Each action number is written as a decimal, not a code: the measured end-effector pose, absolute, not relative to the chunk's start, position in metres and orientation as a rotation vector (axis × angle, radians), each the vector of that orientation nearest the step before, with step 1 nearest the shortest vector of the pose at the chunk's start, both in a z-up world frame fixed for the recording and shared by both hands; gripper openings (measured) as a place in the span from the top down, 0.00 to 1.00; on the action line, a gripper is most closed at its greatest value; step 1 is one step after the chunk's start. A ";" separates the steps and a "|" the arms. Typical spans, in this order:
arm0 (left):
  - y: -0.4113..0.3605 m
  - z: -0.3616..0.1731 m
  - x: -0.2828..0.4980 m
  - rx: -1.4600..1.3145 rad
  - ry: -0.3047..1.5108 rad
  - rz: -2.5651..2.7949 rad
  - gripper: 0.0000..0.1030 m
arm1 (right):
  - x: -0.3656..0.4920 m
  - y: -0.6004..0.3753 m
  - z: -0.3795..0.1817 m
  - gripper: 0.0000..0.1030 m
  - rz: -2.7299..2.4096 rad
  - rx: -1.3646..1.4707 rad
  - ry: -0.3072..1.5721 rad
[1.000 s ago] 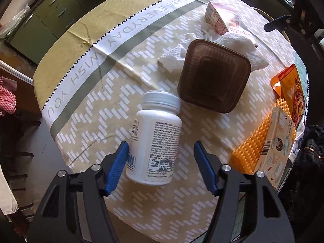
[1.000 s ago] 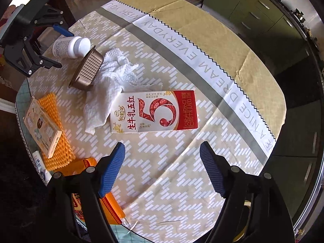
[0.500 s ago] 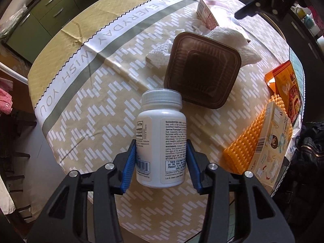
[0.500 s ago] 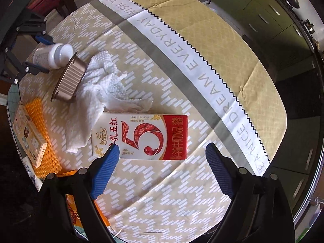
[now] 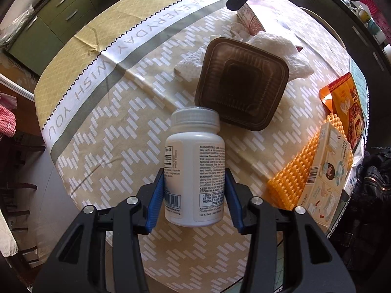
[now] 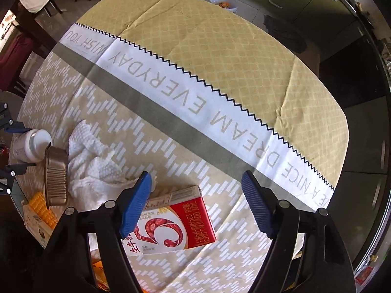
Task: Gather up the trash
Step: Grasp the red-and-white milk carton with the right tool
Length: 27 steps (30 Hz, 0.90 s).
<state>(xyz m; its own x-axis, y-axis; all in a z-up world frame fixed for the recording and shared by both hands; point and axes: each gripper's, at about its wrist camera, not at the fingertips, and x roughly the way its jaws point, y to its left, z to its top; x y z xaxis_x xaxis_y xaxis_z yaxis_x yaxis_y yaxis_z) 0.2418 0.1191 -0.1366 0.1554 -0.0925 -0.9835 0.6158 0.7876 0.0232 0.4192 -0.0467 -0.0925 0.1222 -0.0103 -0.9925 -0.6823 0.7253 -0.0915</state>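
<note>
My left gripper [image 5: 194, 193] is shut on a white pill bottle [image 5: 195, 168], cap pointing away, just above the tablecloth. A brown plastic tray [image 5: 242, 86] lies beyond the cap, with crumpled white paper towel [image 5: 276, 48] behind it. My right gripper [image 6: 195, 207] is open above a red and white milk carton [image 6: 173, 222] that lies flat between and below its fingers. The right wrist view also shows the bottle [image 6: 31, 144], the brown tray [image 6: 56, 178] and the towel [image 6: 95, 168] at the left.
A round table with a yellow and white patterned cloth [image 6: 220, 73]. An orange bumpy mat [image 5: 298, 171], a tape box [image 5: 327, 171] and an orange packet [image 5: 347, 102] lie at the right edge. A bin with a white liner [image 6: 223, 1] stands beyond the table. Green cabinets [image 5: 61, 12] are behind.
My left gripper closed on the pill bottle and raised it slightly. My right gripper moved forward and down over the milk carton, staying open.
</note>
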 end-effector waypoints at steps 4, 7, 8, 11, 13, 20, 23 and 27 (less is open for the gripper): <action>0.121 -0.136 0.242 0.476 1.325 -0.535 0.57 | 0.415 -0.045 -0.104 0.31 0.459 -0.747 1.385; 0.121 -0.135 0.241 0.475 1.320 -0.540 0.57 | 0.410 -0.066 -0.102 0.31 0.406 -0.794 1.409; 0.122 -0.134 0.242 0.472 1.318 -0.542 0.57 | 0.405 -0.076 -0.101 0.31 0.401 -0.809 1.423; 0.124 -0.134 0.242 0.461 1.307 -0.549 0.57 | 0.385 -0.105 -0.101 0.31 0.448 -0.857 1.493; 0.126 -0.133 0.243 0.451 1.301 -0.551 0.57 | 0.372 -0.120 -0.094 0.31 0.509 -0.858 1.490; 0.126 -0.130 0.244 0.441 1.287 -0.528 0.57 | 0.322 -0.130 -0.076 0.31 0.799 -0.789 1.391; 0.124 -0.125 0.245 0.436 1.269 -0.514 0.57 | 0.310 -0.112 -0.095 0.31 0.839 -0.878 1.373; 0.122 -0.112 0.245 0.429 1.247 -0.500 0.57 | 0.305 -0.087 -0.114 0.31 0.877 -0.929 1.359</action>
